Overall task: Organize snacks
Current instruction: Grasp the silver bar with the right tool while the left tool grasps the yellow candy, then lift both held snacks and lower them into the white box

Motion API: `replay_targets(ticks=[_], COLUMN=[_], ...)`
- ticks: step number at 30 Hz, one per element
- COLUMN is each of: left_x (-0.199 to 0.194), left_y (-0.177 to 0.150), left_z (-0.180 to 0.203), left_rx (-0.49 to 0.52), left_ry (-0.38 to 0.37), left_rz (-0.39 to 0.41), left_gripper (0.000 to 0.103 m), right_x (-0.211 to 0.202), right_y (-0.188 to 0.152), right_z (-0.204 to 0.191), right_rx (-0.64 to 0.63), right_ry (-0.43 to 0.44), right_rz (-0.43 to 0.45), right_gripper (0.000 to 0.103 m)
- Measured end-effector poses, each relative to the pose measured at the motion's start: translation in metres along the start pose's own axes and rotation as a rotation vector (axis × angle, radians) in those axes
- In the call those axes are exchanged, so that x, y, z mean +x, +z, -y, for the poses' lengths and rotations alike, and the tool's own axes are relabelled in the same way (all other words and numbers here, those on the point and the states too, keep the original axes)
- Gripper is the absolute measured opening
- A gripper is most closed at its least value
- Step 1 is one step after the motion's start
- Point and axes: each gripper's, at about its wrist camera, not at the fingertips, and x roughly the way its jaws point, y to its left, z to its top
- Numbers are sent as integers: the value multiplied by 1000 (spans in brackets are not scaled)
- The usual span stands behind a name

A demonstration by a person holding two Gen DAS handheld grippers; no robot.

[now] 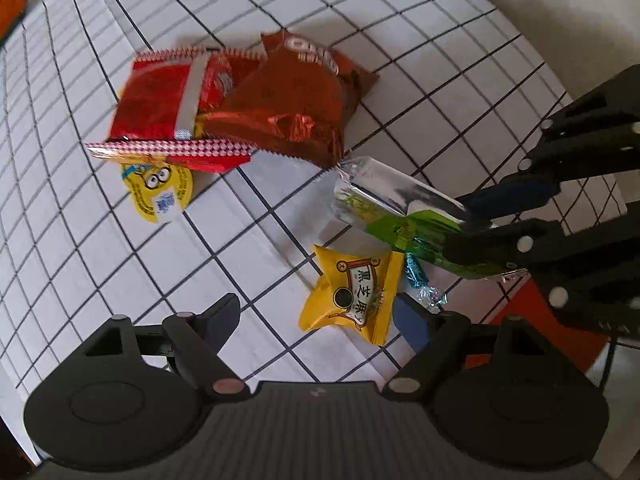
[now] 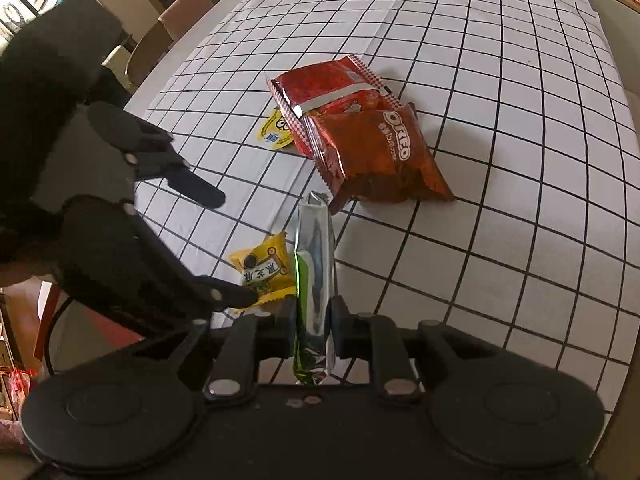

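My right gripper [image 2: 312, 312] is shut on a silver and green snack packet [image 2: 314, 264], held edge-up above the table; the packet also shows in the left wrist view [image 1: 392, 200], with the right gripper [image 1: 476, 220] clamped on it. My left gripper [image 1: 320, 316] is open and empty, its right finger beside a yellow sesame packet [image 1: 356, 296], which also shows in the right wrist view [image 2: 266, 268]. A brown Oreo bag [image 1: 296, 96] [image 2: 376, 156] leans on a red packet [image 1: 160, 104] [image 2: 324, 84]. A yellow Minion cup lid [image 1: 160, 192] [image 2: 272, 132] peeks from under the red packet.
The table has a white cloth with a black grid [image 1: 280, 8] [image 2: 500, 80]. A small teal candy wrapper [image 1: 420, 280] lies by the yellow packet. An orange object [image 1: 12, 0] sits at the far corner. Chairs [image 2: 176, 28] stand along the table's left edge.
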Motion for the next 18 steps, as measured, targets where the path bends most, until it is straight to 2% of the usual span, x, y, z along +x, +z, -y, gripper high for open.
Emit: replay_targets(ticks=[5,7,9,11,13,18], left_x=[16,21,20,19,17,12], left_y=[5,4,4,3,3,-4], left_z=[-2,-5,-5,-6,-11,-25], left_rx=[-11,-22,-25,-30,-50,-95], left_ry=[-14,-18,-12,-15,-33,-35], left_rz=[-35,-43,-30,-18,-9,20], left_gripper=[78,63,59,49,32,31], right_x=[7,9,11,12,11,7], right_y=[3,3,3,3,3,2], right_z=[-2,-2,-2,-4,-5,-8], right_rx=[-7,-5,-6,-6,-13,-21], right_ry=[-9,-10,-14,-18,-21,-29], right_rz=[-13,-17,-21,-19,-15,-6], right_gripper=[16,16,16,16,16,15])
